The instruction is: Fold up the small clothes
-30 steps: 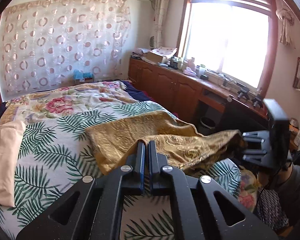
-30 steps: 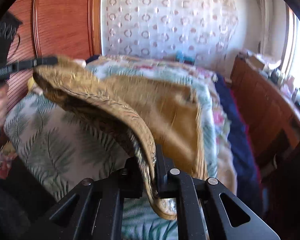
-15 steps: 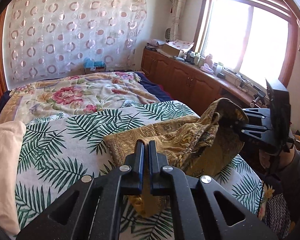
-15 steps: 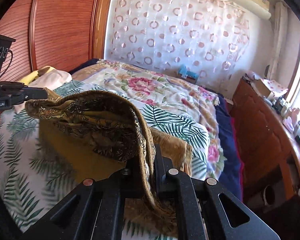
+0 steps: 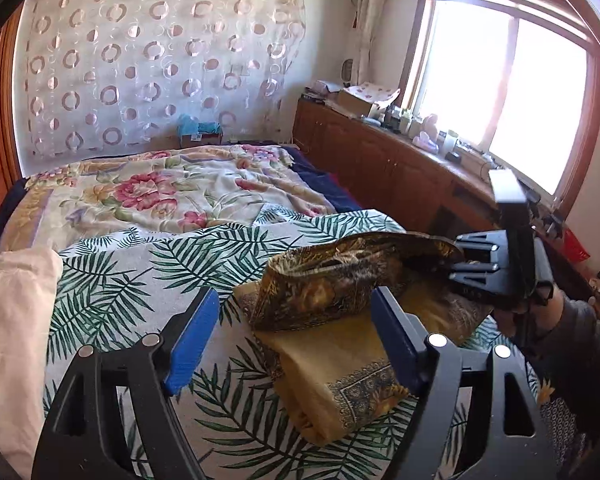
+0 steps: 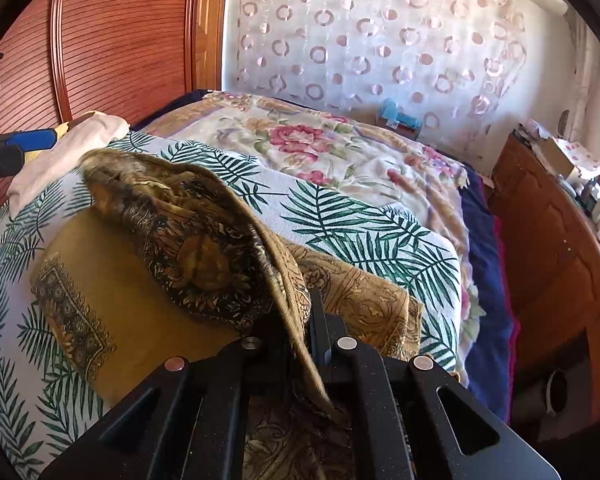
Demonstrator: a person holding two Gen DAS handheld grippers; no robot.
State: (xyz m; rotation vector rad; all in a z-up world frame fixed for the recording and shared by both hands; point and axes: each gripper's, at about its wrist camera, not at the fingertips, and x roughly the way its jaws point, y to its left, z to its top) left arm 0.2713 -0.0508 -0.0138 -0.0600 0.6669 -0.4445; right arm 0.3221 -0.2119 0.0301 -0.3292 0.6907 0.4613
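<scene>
Two hand-held grippers: left hand-held gripper [image 5: 296, 320], jaws opening, nothing pinched, gold patterned cloth [image 5: 340, 352] lying on the bed [image 5: 140, 264] just ahead between its blue pads [image 5: 192, 340]. Right hand-held gripper [image 6: 300, 332] clamped on the cloth's lifted edge, folded flap draping over.

A gold cloth [image 5: 340, 364] with dark brown swirly patterns lies on the leafy bed cover. Its bottom part is flat and plain yellow, with a patterned patch near one corner. The top part is lifted and bent over it like a floppy tube, showing its dark patterned side. One end of that part hangs up off the bed.
</scene>
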